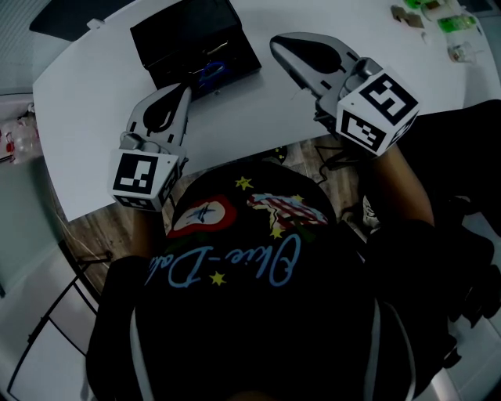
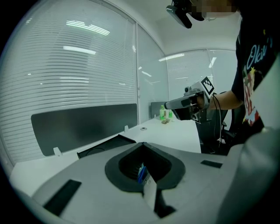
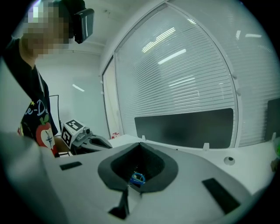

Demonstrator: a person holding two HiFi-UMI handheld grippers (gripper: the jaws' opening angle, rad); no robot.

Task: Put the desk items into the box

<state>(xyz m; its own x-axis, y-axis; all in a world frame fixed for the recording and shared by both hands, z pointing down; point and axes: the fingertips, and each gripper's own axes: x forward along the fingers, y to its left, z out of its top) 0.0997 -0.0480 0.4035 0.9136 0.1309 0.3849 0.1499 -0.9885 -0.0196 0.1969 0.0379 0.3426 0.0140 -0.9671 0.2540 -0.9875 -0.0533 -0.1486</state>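
An open black box (image 1: 196, 43) with blue items (image 1: 207, 74) inside stands at the far middle of the white desk (image 1: 94, 117). My left gripper (image 1: 186, 88) is shut and empty, its tip at the box's near edge. In the left gripper view the box (image 2: 105, 146) lies just past the closed left gripper (image 2: 142, 143). My right gripper (image 1: 275, 41) hovers over the desk to the right of the box, shut with nothing held. A small blue thing (image 3: 137, 178) shows through the window of the right gripper (image 3: 140, 144); I cannot tell what it is.
Small green and clear desk items (image 1: 438, 19) lie at the far right corner, seen as green bottles (image 2: 164, 114) from the left gripper. A small round piece (image 3: 227, 160) sits on the desk. A dark screen panel (image 2: 83, 124) lines the desk's far side. The desk's near edge is right below my grippers.
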